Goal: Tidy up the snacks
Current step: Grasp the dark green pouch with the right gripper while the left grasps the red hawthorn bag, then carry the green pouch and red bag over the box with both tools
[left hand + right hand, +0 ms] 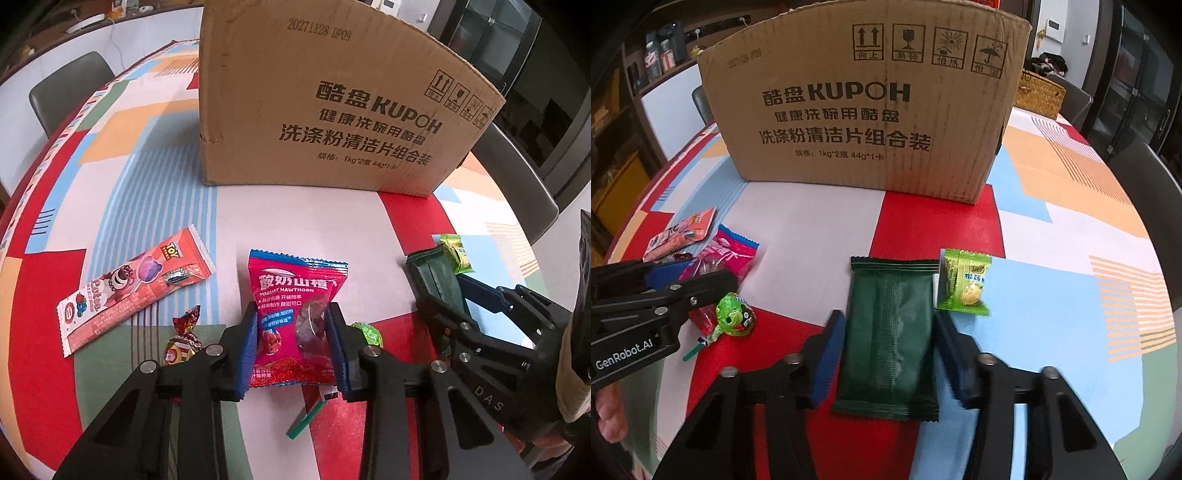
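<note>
Picking up is the step in hand, as judged from how things lie. The pink hawthorn bag [295, 314] is pinched from both sides by the left gripper [291, 328], low on the table [229, 221]. The dark green packet [888, 332] lies flat between the jaws of the right gripper [890, 354]; whether the pads press on it cannot be told. The cardboard box [317, 110] stands just behind. Next, both snacks need to be lifted high over the tall box wall and dropped inside.
</note>
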{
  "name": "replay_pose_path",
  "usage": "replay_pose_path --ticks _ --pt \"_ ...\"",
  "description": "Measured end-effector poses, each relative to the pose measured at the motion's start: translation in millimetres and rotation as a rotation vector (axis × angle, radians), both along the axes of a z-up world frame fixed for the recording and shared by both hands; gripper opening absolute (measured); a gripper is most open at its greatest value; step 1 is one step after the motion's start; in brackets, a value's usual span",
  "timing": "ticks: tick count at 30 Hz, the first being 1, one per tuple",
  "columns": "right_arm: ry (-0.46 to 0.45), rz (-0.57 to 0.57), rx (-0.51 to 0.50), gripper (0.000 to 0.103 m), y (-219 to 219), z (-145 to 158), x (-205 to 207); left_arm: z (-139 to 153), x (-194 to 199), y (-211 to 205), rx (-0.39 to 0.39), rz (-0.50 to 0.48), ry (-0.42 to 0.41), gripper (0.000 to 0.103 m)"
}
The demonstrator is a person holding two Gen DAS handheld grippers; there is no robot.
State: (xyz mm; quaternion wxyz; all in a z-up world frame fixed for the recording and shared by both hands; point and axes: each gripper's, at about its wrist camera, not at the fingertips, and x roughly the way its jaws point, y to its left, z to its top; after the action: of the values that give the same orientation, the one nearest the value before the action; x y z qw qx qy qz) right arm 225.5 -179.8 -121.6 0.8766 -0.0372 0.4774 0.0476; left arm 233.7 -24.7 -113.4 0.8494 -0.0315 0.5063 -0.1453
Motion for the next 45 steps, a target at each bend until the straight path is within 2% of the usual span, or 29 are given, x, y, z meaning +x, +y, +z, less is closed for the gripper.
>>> replay_pose_path --ticks 5,13,21,31,45 --pt "-0.002 -0.002 0.001 0.045 0.4 0.8 0.3 3.2 -4.6 1.2 0.009 0.01 -0.007 0.033" --pt "-0.023 -0.006 0.033 0.045 -5.2 12.2 -4.1 23.9 -16.1 1.1 0.025 0.021 -0.072 0.033" --pt "-0.097 -0.002 0.049 0.045 -6.8 41.0 -11.2 49.7 -26.2 -0.7 0.019 0.017 -0.145 0.033" --pt "-0.217 0.009 0.084 0.045 -10.6 83.4 -15.0 100.4 -31.8 -1.9 0.001 0.014 -0.272 0.033" --pt "-0.372 0.013 0.116 0.045 -13.8 139.4 1.1 159.1 -13.8 -5.3 0.001 0.01 -0.407 0.033"
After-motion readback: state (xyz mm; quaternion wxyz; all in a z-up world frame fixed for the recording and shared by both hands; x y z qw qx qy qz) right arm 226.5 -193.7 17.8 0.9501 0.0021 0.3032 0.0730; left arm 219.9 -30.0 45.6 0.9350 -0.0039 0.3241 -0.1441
